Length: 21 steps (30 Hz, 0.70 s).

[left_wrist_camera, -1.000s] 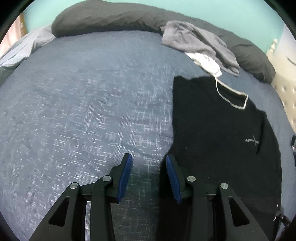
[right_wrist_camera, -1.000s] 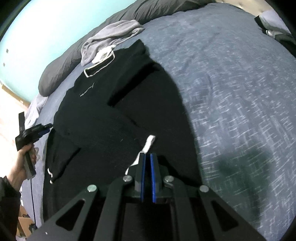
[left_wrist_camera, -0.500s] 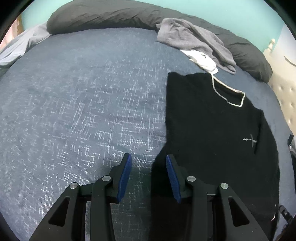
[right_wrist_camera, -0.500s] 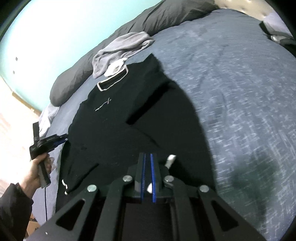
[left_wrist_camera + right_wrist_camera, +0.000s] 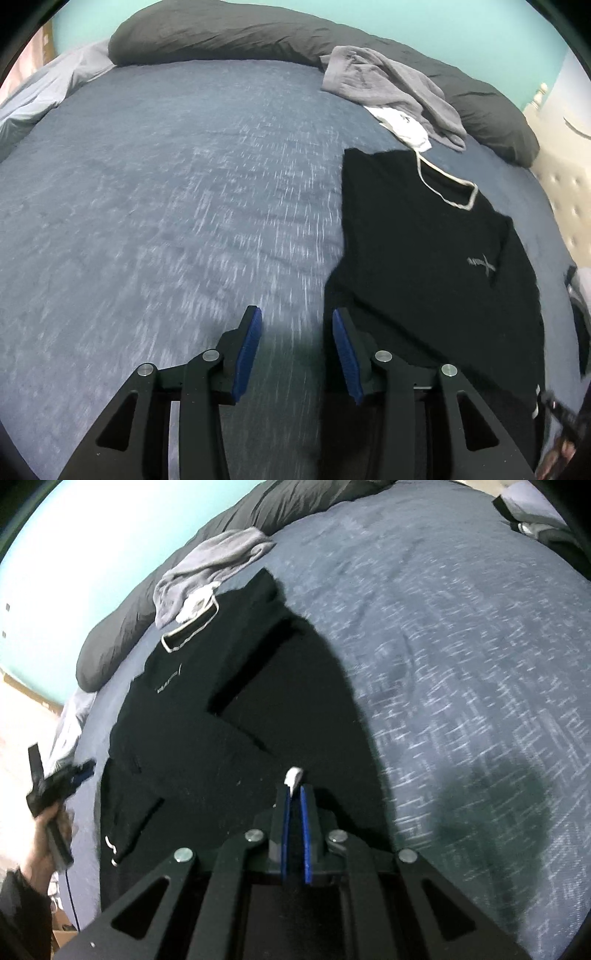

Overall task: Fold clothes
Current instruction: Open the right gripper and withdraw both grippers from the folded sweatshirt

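Lifted higher, the right hand-held gripper (image 5: 293, 794) pinches the black shirt (image 5: 221, 738); left hand-held gripper (image 5: 295, 328) half-open, empty.

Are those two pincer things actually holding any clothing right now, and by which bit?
The right gripper pinches the black shirt by its white-trimmed sleeve cuff. The left gripper holds nothing.

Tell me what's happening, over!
Left gripper open, empty, over bedspread. Right gripper shut on black shirt, white trim poking out. Grey garment by collar, not blocking.
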Available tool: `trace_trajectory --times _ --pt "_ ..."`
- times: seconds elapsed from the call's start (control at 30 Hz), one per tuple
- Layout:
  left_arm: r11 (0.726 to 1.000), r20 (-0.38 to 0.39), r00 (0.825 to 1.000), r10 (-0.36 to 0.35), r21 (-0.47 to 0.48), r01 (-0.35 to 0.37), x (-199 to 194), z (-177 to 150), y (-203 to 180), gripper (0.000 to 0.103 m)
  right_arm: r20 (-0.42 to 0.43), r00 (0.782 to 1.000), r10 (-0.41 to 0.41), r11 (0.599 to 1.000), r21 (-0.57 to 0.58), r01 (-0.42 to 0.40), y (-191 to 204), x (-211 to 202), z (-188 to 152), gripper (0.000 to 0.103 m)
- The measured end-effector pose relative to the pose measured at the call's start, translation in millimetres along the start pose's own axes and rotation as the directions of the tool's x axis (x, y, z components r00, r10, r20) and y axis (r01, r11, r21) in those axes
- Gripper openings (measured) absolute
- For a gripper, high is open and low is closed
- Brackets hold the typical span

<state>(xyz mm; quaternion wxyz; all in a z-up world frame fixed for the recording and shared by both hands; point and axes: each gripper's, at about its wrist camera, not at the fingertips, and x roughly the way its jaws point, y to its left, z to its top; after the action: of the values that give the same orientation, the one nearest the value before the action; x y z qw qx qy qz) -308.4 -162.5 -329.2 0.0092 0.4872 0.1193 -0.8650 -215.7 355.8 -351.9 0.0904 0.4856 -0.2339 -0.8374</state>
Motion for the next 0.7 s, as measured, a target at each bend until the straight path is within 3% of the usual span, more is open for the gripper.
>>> trace_trajectory --times 0.2,0.37,0.4,0.5,0.7 --pt "0.997 -0.078 0.995 -0.062 -0.040 0.059 -39 -38 10 0.049 -0.011 1.000 0.001 1.000 0.022 0.000 -3 -21 7 0.006" --pt "0.994 -0.131 0.986 -0.103 -0.033 0.099 -64 -77 8 0.049 -0.094 0.995 -0.024 0.999 -0.040 0.020 5 -42 0 0.006" --pt "0.994 -0.144 0.984 -0.108 -0.030 0.105 -67 -85 6 0.049 -0.114 0.993 -0.028 0.998 -0.053 0.022 6 -45 -3 0.009" --pt "0.992 -0.184 0.975 -0.124 -0.022 0.122 -77 -109 3 0.049 -0.176 0.984 -0.043 0.996 -0.078 0.029 7 -54 -13 0.039" --pt "0.986 -0.223 0.961 -0.164 -0.031 0.161 -98 -149 1 0.049 -0.238 0.969 -0.072 0.994 -0.103 0.049 1 -70 -34 0.041"
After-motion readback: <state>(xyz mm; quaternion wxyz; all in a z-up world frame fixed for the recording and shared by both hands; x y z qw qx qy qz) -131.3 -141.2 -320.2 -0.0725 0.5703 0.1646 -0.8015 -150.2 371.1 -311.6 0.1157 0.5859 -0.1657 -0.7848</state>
